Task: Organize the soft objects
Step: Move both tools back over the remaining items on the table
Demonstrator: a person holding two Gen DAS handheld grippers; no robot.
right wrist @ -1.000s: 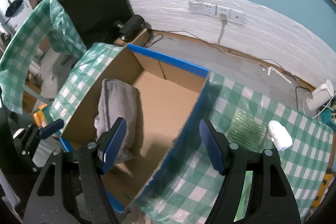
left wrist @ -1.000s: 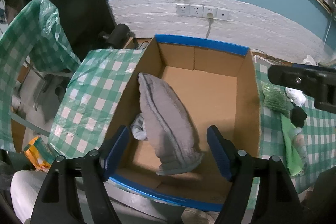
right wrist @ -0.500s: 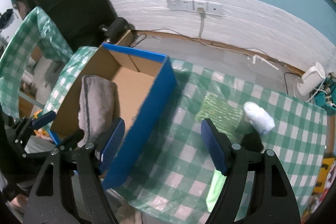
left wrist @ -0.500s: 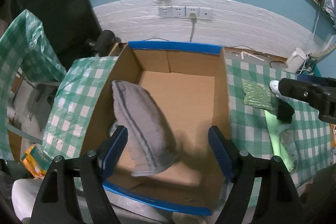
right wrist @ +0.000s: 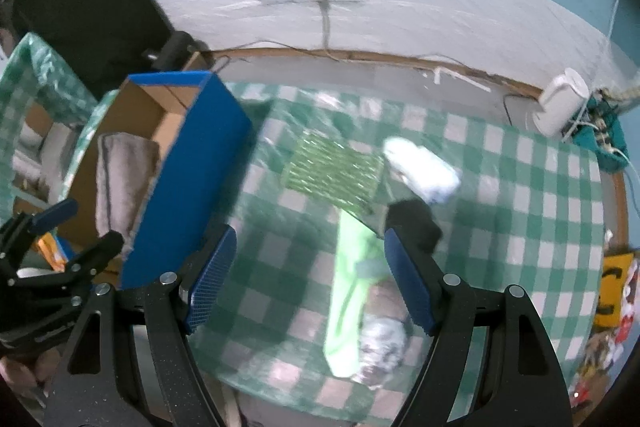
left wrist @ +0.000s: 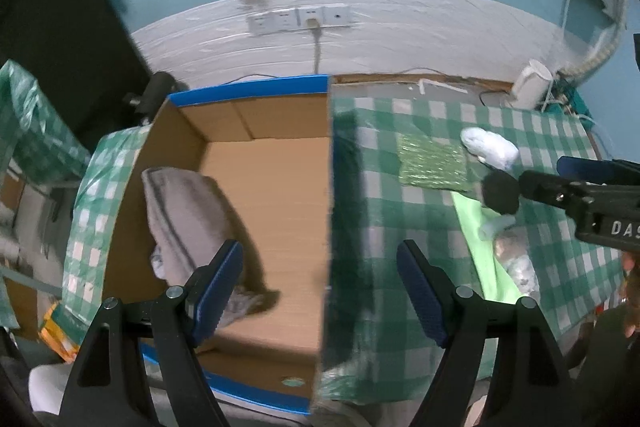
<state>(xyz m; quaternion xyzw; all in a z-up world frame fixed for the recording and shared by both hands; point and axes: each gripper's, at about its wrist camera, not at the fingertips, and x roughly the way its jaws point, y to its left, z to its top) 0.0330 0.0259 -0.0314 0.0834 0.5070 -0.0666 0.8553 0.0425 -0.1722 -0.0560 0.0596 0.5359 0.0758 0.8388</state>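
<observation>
A cardboard box (left wrist: 280, 115) with blue-taped rims holds a folded grey towel (left wrist: 184, 211) against its left wall; both also show in the right wrist view, box (right wrist: 188, 163) and towel (right wrist: 120, 179). On the checked tablecloth (right wrist: 520, 227) lie a green mesh pad (right wrist: 332, 175), a white rolled sock (right wrist: 420, 171), a black soft item (right wrist: 416, 223), a light green cloth (right wrist: 352, 291) and a pale grey bundle (right wrist: 380, 351). My left gripper (left wrist: 320, 291) is open and empty over the box's right wall. My right gripper (right wrist: 310, 279) is open and empty above the green cloth.
A white wall strip with sockets (left wrist: 300, 19) runs behind the table. A white jug (right wrist: 560, 103) and cables stand at the far right edge. A second checked cover (left wrist: 24, 131) hangs at the left. An orange packet (left wrist: 56, 331) lies below the box.
Both grippers have swung to the right: the box has slid left in both views and the soft items on the tablecloth have come under the right gripper. Both stayed open.
</observation>
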